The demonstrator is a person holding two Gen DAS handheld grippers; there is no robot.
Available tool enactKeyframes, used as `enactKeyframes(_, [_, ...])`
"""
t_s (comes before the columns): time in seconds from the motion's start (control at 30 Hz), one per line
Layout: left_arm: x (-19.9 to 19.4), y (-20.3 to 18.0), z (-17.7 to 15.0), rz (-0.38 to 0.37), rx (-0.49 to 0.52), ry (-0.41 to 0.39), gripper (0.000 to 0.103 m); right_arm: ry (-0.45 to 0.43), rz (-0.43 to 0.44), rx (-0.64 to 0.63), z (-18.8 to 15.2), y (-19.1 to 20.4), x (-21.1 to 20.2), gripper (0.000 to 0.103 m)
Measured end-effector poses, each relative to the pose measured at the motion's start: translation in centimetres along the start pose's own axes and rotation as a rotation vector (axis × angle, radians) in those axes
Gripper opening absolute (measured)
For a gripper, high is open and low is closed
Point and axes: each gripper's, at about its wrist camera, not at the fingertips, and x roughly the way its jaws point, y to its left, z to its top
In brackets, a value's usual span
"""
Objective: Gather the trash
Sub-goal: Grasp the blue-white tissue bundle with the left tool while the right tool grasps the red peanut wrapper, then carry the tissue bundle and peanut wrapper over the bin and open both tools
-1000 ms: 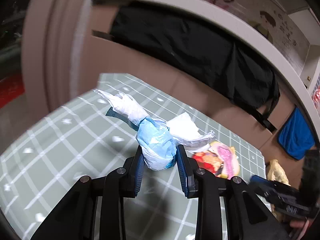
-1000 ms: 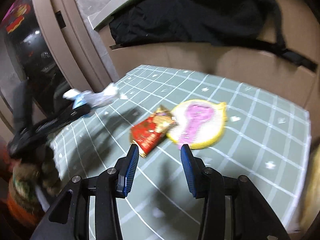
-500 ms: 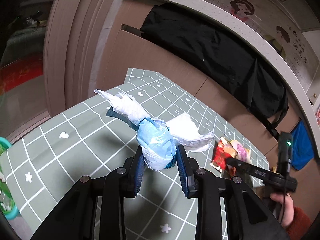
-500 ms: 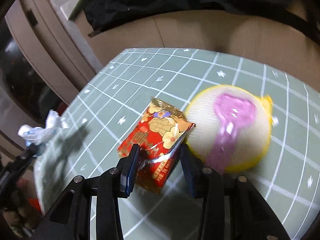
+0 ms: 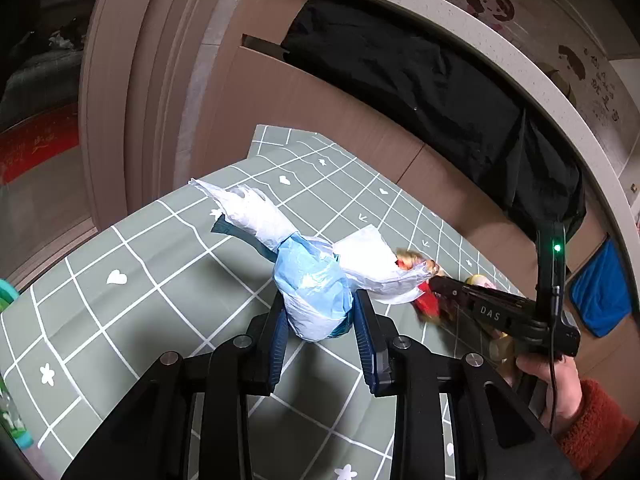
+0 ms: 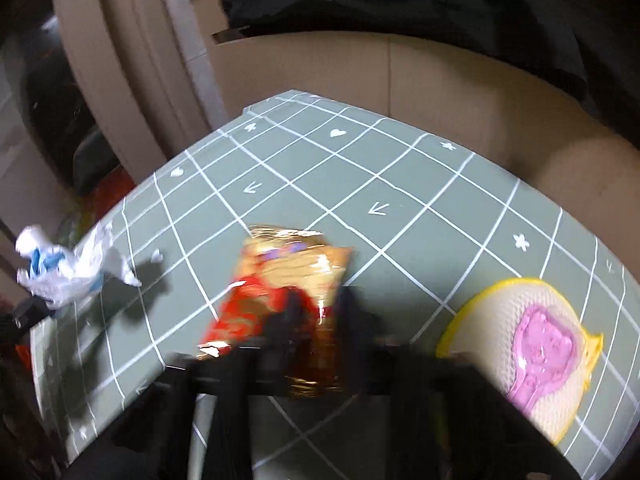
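Observation:
My left gripper [image 5: 320, 316] is shut on a crumpled white and blue plastic wad [image 5: 312, 284] and holds it above the green checked tablecloth [image 5: 132, 280]. The wad also shows at the left of the right wrist view [image 6: 68, 272]. My right gripper [image 6: 316, 312] is blurred, its fingers closed around the lower part of a red and gold snack wrapper [image 6: 288, 280] on the table. In the left wrist view the right gripper [image 5: 436, 284] touches the wrapper [image 5: 424, 300] behind the wad.
A round yellow-rimmed pad with a pink print [image 6: 524, 356] lies on the tablecloth right of the wrapper. A cardboard panel [image 6: 400, 80] with black cloth [image 5: 432, 76] over it stands behind the table. A blue cloth [image 5: 600, 296] hangs at the right. The table's left edge [image 6: 48, 360] is close.
My right gripper has moved forward onto the red snack wrapper and its fingers have closed around it. My left gripper has kept its hold on the plastic wad and drawn back a little.

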Motion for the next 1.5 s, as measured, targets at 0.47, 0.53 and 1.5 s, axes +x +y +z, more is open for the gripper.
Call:
enactKeyframes(0.47, [-2.7, -8.1, 0.1, -0.075, 0.138, -0.066, 0.032, -0.281, 0.004, -0.076, -2.6, -0.5, -14.6, 0.007])
enactKeyframes(0.53, [-3.3, -10.1, 0.1, -0.09, 0.169, -0.081, 0.032, -0.321, -0.021, -0.075, -3.2, -1.1, -16.7, 0.007])
enactKeyframes(1.5, [-4.3, -45.7, -7.3, -0.513, 0.566, -0.156, 0.032, -0.67, -0.466, 0.213, -18.5, -21.3, -42.9, 0.007])
